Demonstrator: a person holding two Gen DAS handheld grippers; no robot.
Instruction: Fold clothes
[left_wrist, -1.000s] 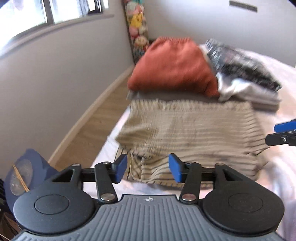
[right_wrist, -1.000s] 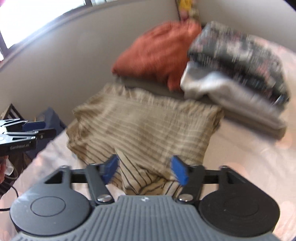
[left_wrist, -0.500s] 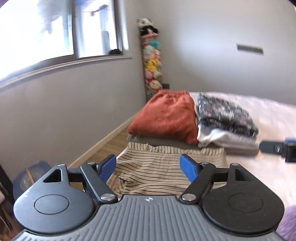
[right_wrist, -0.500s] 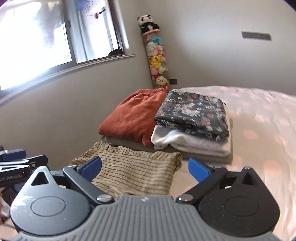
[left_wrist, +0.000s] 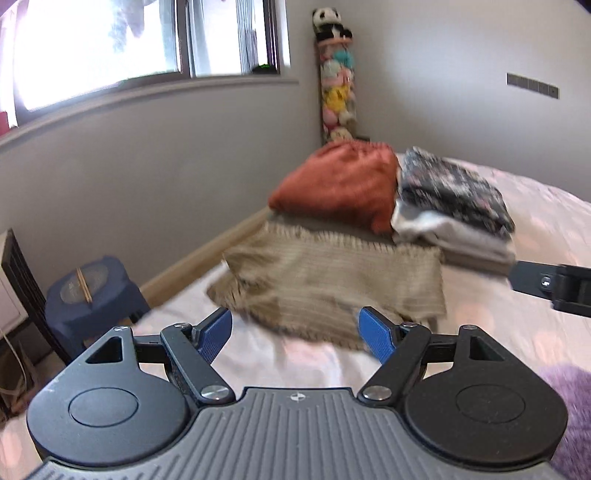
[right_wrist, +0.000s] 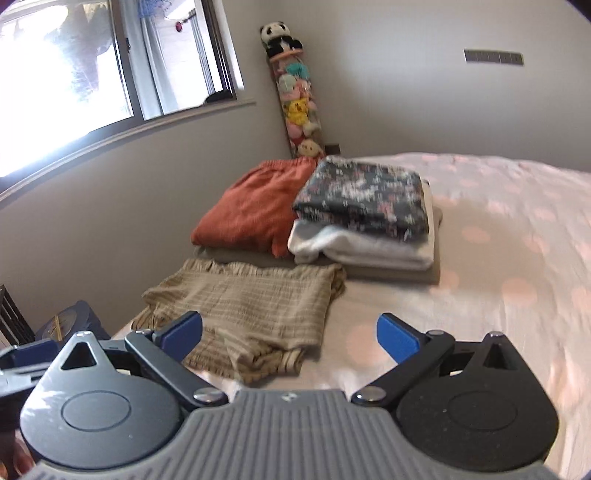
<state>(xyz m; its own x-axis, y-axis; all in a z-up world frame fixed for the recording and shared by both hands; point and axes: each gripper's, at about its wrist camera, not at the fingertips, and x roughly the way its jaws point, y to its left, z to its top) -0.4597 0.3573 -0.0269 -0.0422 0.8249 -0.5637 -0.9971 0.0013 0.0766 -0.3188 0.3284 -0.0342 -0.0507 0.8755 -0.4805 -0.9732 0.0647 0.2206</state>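
Both grippers are pulled back from the striped beige garment (right_wrist: 243, 306) compared with a second ago, when the fingers were right over its near edge. Left gripper (left_wrist: 297, 334) and right gripper (right_wrist: 290, 334) have just been opening, and the fingers are now spread wide apart with nothing clamped between them. That garment is left folded on the bed (right_wrist: 498, 266), near its edge, just in front of the stack: rust-orange piece (right_wrist: 255, 206), dark floral piece (right_wrist: 365, 195) on a white one (right_wrist: 362, 249). No readable writing can be made out, everything's a bit blurry.
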